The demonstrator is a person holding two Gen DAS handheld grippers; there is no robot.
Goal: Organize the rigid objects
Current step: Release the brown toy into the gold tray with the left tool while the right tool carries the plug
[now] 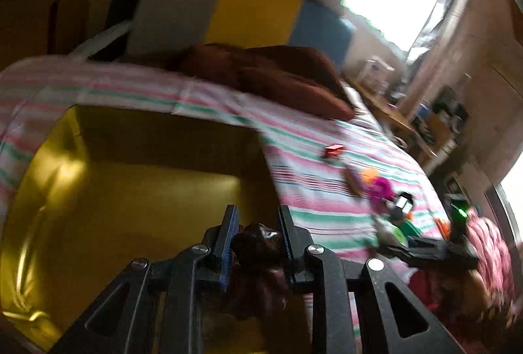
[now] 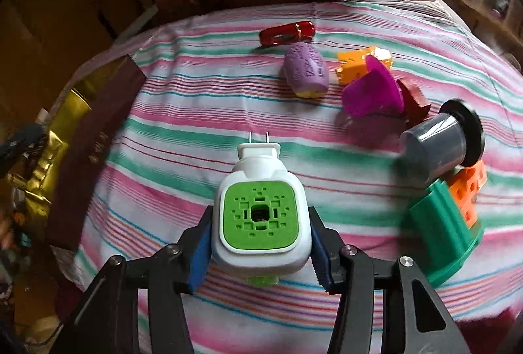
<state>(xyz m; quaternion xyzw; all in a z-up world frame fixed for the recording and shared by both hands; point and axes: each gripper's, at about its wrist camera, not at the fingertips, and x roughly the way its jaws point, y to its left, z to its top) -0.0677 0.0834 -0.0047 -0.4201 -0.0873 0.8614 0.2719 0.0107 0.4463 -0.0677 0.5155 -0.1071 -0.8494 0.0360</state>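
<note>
No legible labels. Right gripper point(image 2: 260, 242) clamps white-green plug-in device point(image 2: 260, 220), prongs pointing away toward purple egg point(image 2: 306, 70). Left gripper point(image 1: 257, 242) clamps dark object point(image 1: 258, 259) over gold box point(image 1: 130, 190).

Left tool point(image 1: 258, 233) and right tool point(image 2: 261, 242) both clamped on loads.

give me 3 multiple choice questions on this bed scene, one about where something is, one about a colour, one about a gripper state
1. Where does the red toy car lie?
A. inside the gold-lined box
B. on the striped bedspread
C. on the brown cushion

2. What colour is the face of the white plug-in device?
A. green
B. blue
C. orange

3. How is the left gripper?
A. open and holding nothing
B. shut on a dark brown object
C. out of view

Answers:
1 B, it sits on the striped bedspread, beyond the purple egg-shaped toy.
2 A, the square perforated panel is green.
3 B, the dark brown object sits clamped between its fingers, over the gold-lined box.
</note>
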